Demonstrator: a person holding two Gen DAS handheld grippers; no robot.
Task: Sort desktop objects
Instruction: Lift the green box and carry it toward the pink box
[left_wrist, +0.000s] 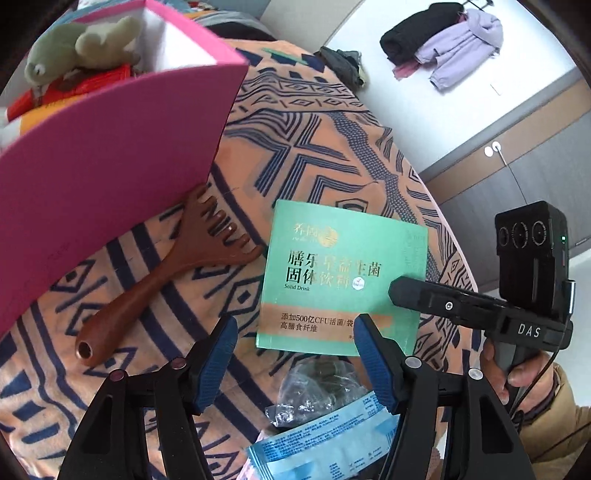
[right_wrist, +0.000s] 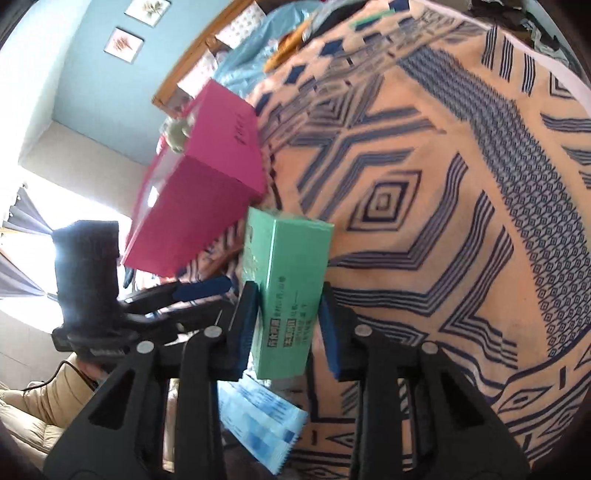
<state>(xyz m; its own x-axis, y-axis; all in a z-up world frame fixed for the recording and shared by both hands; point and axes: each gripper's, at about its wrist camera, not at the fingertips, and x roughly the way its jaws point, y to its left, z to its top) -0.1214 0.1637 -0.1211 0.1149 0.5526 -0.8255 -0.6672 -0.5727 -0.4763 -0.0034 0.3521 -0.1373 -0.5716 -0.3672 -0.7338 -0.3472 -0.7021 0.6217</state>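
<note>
Left wrist view: the left gripper (left_wrist: 295, 354) hangs wide, holding nothing, above the green drink box (left_wrist: 341, 277) beside a wooden comb (left_wrist: 166, 273) and pink box (left_wrist: 103, 177). Right wrist view: the right gripper (right_wrist: 286, 321) straddles the green box's end (contact unclear); closing, then lifting binward, seems next.

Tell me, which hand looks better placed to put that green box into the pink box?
Right. The right gripper already straddles the green box, while the left gripper hangs open above a blue packet, gripping nothing.
</note>
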